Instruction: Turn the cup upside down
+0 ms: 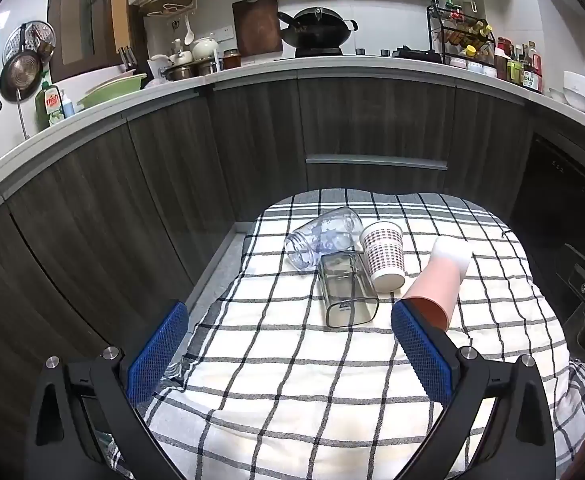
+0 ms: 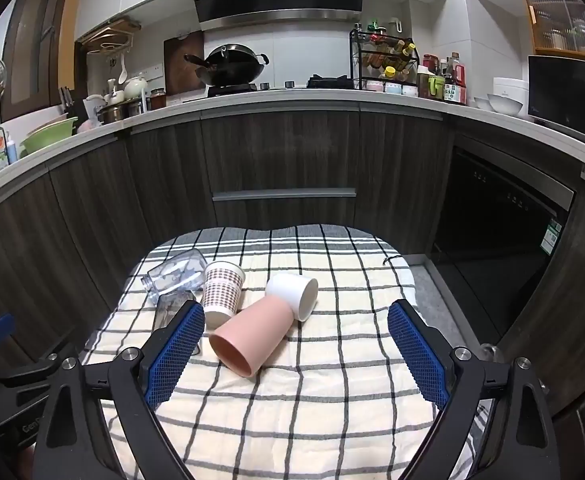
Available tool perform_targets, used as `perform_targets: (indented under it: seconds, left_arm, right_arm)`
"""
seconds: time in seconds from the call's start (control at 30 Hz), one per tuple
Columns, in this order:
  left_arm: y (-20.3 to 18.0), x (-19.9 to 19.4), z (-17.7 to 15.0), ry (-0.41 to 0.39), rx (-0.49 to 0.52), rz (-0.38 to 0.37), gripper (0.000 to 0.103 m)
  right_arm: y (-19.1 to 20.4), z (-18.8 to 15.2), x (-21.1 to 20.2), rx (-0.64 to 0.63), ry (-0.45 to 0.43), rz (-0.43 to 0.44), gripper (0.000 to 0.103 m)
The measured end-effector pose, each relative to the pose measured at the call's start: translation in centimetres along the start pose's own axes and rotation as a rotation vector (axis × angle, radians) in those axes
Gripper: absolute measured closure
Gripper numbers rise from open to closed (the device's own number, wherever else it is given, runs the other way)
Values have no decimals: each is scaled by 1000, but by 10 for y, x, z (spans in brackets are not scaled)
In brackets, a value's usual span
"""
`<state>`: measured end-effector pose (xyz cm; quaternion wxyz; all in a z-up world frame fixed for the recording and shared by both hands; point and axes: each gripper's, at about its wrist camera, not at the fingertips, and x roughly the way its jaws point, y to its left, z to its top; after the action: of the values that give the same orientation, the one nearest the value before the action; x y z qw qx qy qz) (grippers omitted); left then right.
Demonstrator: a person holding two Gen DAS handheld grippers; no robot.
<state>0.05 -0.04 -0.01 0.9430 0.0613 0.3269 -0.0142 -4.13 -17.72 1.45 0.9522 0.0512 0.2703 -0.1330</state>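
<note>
Several cups lie on their sides on a checked cloth. A pink cup has its mouth toward me. A white cup lies behind it. A dotted paper cup, a square clear glass and a round clear glass lie to the left. My left gripper is open and empty, just short of the glasses. My right gripper is open and empty, with the pink cup between its fingers' lines.
Dark wood cabinets stand close behind the cloth under a white counter with a wok and bottles. A dark appliance door is at the right. A grey ledge runs along the cloth's left side.
</note>
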Motion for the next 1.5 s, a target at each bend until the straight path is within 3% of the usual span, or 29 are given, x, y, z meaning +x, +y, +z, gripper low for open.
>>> perform_targets:
  seconds: [1.5]
  left_arm:
    - [3,-8,4,-30,0,2,0]
  right_arm:
    - [-1,0,3,1,-2,-1,10]
